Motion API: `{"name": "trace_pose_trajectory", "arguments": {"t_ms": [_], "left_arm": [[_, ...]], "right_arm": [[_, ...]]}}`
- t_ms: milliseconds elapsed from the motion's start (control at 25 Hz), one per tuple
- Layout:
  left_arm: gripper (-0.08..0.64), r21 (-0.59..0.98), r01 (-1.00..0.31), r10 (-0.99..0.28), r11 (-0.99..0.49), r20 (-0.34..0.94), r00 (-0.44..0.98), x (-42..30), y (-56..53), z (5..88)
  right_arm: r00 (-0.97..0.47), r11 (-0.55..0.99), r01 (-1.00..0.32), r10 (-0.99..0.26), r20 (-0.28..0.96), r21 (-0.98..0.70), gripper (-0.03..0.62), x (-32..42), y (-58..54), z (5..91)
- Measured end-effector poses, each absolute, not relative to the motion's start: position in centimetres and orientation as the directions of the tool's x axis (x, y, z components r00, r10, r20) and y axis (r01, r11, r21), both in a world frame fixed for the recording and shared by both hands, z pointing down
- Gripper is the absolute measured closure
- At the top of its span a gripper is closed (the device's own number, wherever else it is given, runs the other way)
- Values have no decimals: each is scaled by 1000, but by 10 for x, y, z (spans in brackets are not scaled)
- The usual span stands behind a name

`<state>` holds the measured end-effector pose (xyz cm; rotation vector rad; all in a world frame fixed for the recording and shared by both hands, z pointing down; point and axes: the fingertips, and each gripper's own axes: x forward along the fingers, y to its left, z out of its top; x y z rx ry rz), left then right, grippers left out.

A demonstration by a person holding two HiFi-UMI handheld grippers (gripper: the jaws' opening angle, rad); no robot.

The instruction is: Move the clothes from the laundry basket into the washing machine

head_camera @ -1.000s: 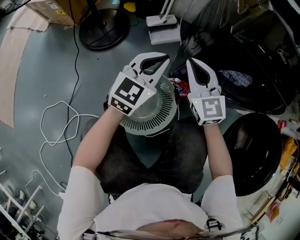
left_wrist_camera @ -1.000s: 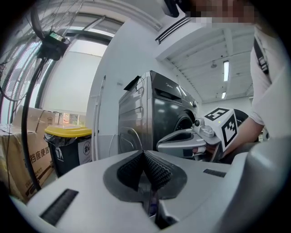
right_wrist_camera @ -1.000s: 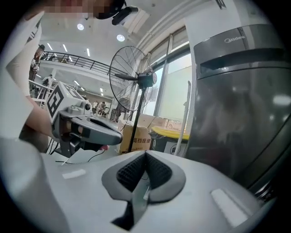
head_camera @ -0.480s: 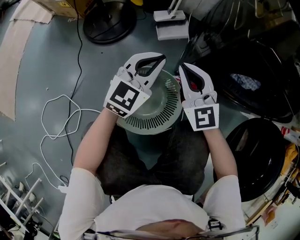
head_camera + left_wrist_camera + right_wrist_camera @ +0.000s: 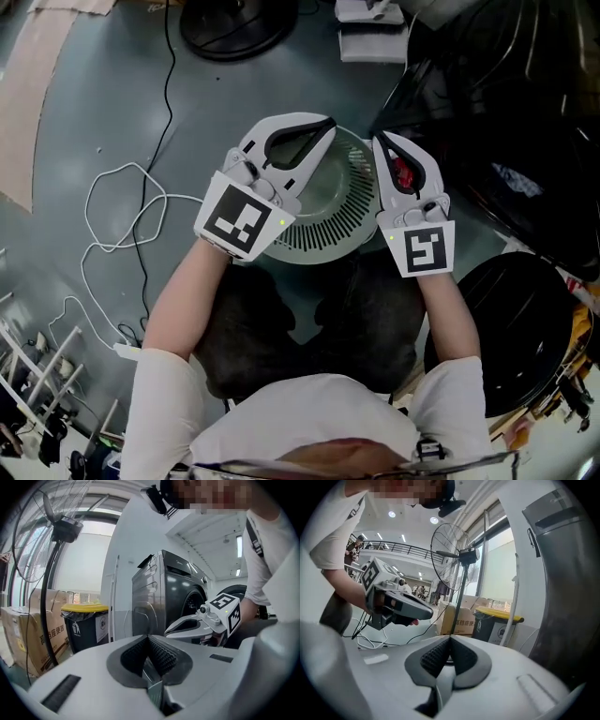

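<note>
Left gripper and right gripper sank over mouth-up laundry basket; both jaws closed, empty.

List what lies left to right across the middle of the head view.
White cable on the floor → left gripper → laundry basket → right gripper → washing machine's round black door.
</note>
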<state>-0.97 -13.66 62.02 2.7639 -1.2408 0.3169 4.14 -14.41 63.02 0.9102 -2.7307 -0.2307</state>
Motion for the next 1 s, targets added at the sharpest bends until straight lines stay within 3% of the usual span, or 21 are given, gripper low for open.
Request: {"name": "trace_pose_trajectory", "arguments": {"t_ms": [160, 360, 800, 1000], "left_arm": [[554, 11, -765, -742, -643, 239, 627, -20, -128, 622], [554, -97, -815, -804, -572, 267, 532, -45, -117, 624], [555, 8, -940, -912, -340, 241, 332, -63, -93, 620], [555, -4, -937, -906, -349, 258, 336, -56, -73, 602]], "right_arm": [[-783, 798, -567, -599, 168, 205, 583, 32, -140, 634], [-770, 785, -583, -617, 166, 210, 583, 30, -136, 633], [-793, 825, -537, -565, 230, 176, 583, 8, -95, 628], [-783, 824, -540, -567, 257, 172, 584, 16, -84, 602]]}}
